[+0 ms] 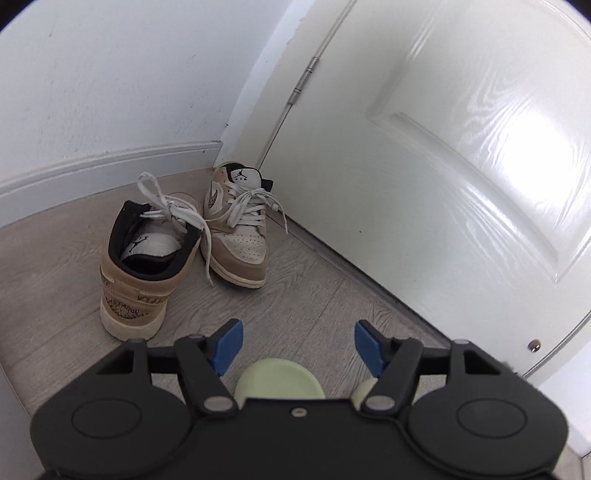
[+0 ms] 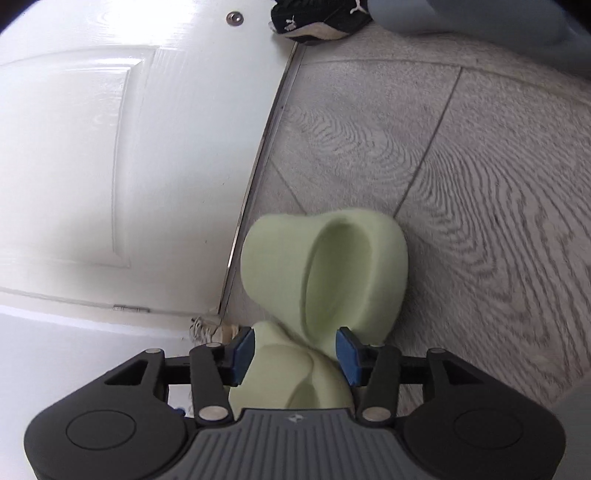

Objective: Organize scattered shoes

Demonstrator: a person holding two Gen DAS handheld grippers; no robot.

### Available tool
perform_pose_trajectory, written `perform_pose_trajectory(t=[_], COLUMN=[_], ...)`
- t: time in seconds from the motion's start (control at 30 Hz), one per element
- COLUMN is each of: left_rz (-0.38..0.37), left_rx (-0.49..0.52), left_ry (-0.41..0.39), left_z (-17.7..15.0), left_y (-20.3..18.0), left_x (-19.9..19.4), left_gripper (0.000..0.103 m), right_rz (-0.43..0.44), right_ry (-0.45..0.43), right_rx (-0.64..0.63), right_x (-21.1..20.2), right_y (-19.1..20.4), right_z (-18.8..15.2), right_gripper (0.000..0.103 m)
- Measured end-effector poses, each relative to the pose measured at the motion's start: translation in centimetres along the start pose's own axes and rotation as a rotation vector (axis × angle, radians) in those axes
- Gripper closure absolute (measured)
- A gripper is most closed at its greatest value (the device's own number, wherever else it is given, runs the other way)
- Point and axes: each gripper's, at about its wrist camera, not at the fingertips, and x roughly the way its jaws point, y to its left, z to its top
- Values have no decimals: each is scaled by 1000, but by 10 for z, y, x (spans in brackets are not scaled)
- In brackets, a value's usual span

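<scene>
Two tan-and-white sneakers stand in the corner where wall meets door: one heel towards me, the other toe towards me, laces loose. My left gripper hangs open over bare floor short of them, nothing between its blue pads. Just beneath it the tops of two pale green slippers show. In the right wrist view, one green slipper lies between the pads of my right gripper, which flank its sides without visibly squeezing it. The second green slipper leans on it, opening towards me.
A white door closes the corner on the right, a white wall with skirting on the left. A black shoe lies by the door's far edge, next to a person's grey trouser leg. Grey wood-look floor runs all round.
</scene>
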Motion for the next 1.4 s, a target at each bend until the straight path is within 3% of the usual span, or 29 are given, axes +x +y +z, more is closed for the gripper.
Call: perform_pose_trajectory(t=[0.13,0.27,0.4,0.6,0.7,0.8,0.87,0.93,1.07,1.2,1.4], left_rz=[-45,-3,-9,47,88,101,142,166,100,152,105], left_rx=[-58,-36,-16,48,133,287,391,465,411,368,235], left_ry=[31,39,26,18,82,223,227,182,182,171,105], left_z=[2,0,0,-2,-7,-24,-36,-43,-39,-34,-19], left_y=[7,4,1,-4,-13,-31,-43,-53,-48,-39,-26], left_x=[5,7,2,3,13,33,36,32,28,30,19], left_gripper=[35,35,35,35,35,35,35,35,35,35,35], right_rz=[84,-36,-10,-16,-37,-61,-69,-54,-35,-21,-13], right_ry=[67,91,63,93,92,73,51,38,70,125,135], right_rx=[-34,-86,-47,-80,-117,-157,-167,-144,-113,-101,-74], right_x=[11,43,62,91,81,68,56,43,47,67,104], right_y=[14,26,31,36,36,36,33,27,22,21,30], right_z=[-35,-54,-52,-44,-39,-33,-28,-21,-18,-25,-22], right_gripper=[52,52,52,52,52,51,51,50,50,50,50])
